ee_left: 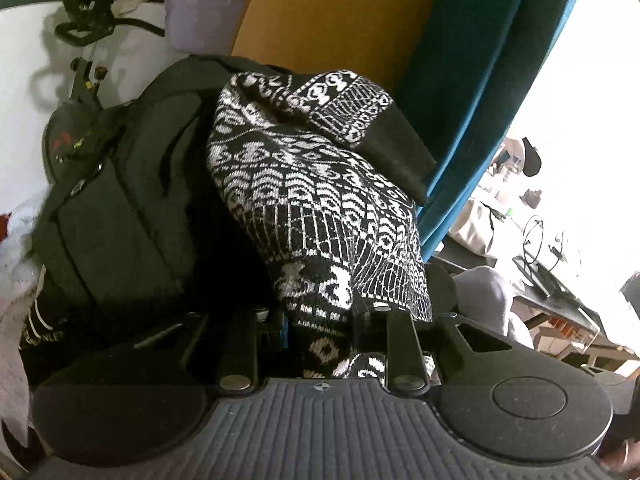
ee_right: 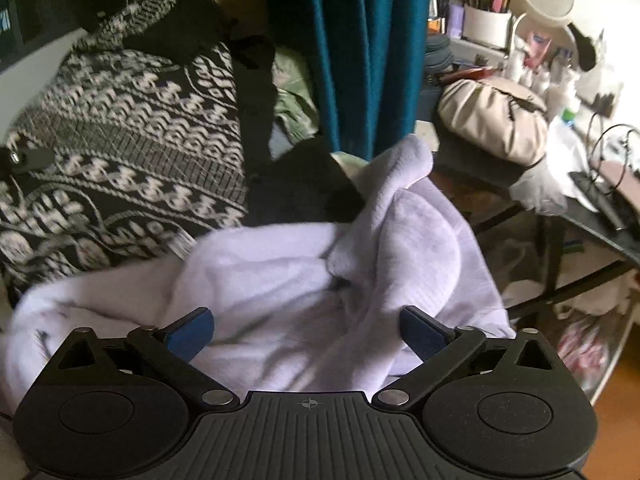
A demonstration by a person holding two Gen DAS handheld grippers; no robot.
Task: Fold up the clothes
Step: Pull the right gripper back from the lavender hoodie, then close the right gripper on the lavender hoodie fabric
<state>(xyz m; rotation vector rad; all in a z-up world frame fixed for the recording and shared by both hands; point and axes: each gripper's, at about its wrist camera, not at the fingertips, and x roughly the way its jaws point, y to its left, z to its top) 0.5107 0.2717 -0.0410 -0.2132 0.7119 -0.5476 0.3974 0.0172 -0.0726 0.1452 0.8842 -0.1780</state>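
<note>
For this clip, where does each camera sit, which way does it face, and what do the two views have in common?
Left wrist: on the left gripper, looking along its fingers, shut on the black-and-white patterned knit; black backpack beside it.
Right wrist: on the right gripper, fingers spread open above a lavender garment; cluttered dressing table to its right.
Shared: the patterned knit, the teal curtain and the lavender garment.

Black-and-white patterned sweater (ee_left: 320, 208) lies bunched beside a crumpled lavender garment (ee_right: 280, 280).
</note>
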